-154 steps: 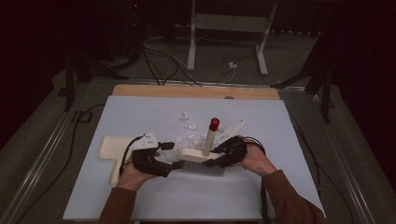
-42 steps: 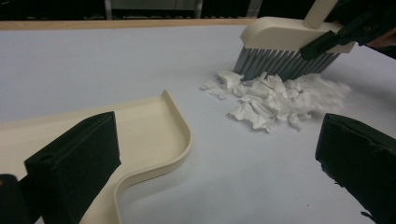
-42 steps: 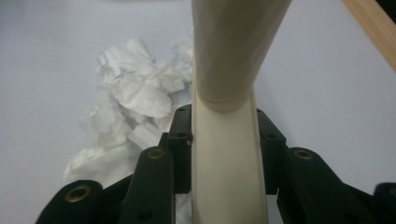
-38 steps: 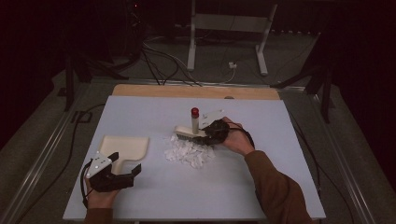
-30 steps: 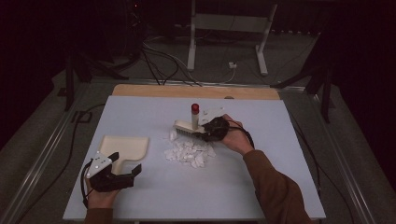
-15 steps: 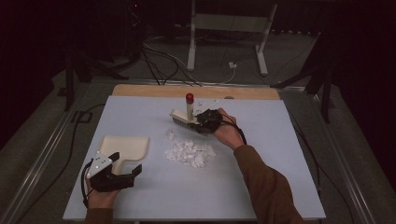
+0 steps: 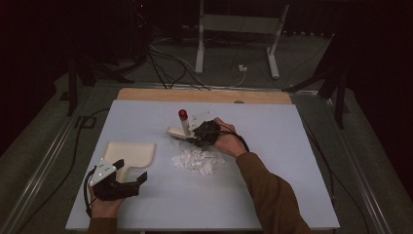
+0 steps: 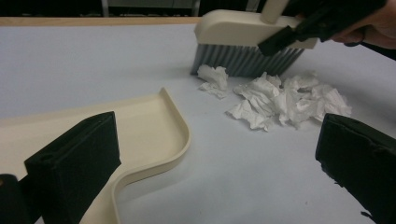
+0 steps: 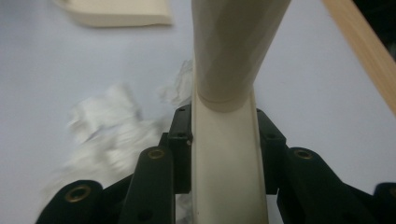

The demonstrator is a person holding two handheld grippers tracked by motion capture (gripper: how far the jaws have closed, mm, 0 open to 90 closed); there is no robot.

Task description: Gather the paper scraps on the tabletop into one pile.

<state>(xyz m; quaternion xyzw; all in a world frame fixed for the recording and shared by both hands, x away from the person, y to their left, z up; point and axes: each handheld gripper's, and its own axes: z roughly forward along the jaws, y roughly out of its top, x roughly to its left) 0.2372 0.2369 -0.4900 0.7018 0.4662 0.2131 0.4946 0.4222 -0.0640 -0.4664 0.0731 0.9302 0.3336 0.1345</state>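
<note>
High view: right gripper (image 7: pixel 202 134) has its jaws clamped on the brush (image 7: pixel 181 130), red-tipped handle standing up, head down on the counter (image 7: pixel 292 161) just behind the paper scraps (image 7: pixel 197 161). Right gripper view confirms it, cream brush body pinched tight between the jaws.

Left gripper (image 7: pixel 127 183) sits at the near-left, jaws spread wide with nothing in them. Dustpan (image 7: pixel 129 153) lies flat just ahead of it, not held. In the left gripper view one jaw overlaps the dustpan (image 8: pixel 154 135), but there's no contact I can confirm.

Scraps (image 8: pixel 285 102) are in one loose pile mid-counter, a short gap from the pan's lip. Bristles (image 8: pixel 243 60) touch the far edge of the pile; a couple of stray bits sit beside the brush.

Step looks like gather and sweep: pile is formed, nothing in the pan yet.

Next, probably:
- left jaws take the pan handle and steady it, lip toward the pile
- brush drags scraps across the gap into the pan
- keep bristles low or the light paper scatters
</note>
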